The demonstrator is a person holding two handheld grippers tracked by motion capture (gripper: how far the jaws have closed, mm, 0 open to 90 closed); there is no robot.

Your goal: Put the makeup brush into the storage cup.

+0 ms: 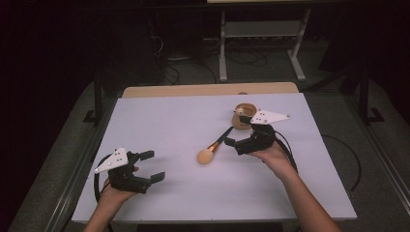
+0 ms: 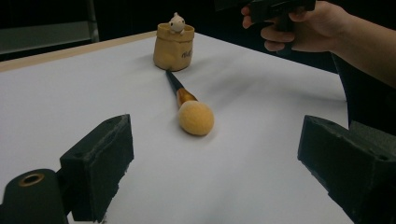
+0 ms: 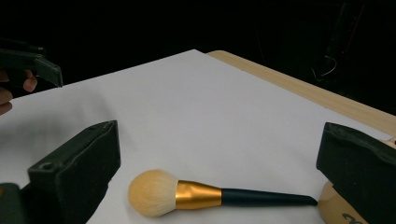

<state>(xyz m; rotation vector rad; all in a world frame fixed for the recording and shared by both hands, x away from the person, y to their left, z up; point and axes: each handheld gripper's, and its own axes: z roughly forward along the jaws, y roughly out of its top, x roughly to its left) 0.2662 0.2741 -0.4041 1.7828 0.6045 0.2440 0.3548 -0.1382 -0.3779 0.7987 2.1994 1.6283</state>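
A makeup brush (image 1: 216, 144) with a tan fluffy head, gold ferrule and black handle lies flat on the white table (image 1: 183, 116). Its handle tip rests against a small tan holder (image 1: 243, 116) that has a little white figure (image 2: 177, 22) on its rim. My right gripper (image 1: 237, 130) is open, hovering just right of the brush handle, one jaw near the holder. In the right gripper view the brush (image 3: 187, 195) lies low between the open jaws of the right gripper (image 3: 222, 140). My left gripper (image 1: 153, 166) is open and empty at the near left, facing the brush (image 2: 187, 105).
A wooden strip (image 1: 208, 89) runs along the table's far edge. Beyond it stand grey table legs (image 1: 222, 48) and cables on a dark floor. Black cables (image 1: 99, 179) trail from both grippers.
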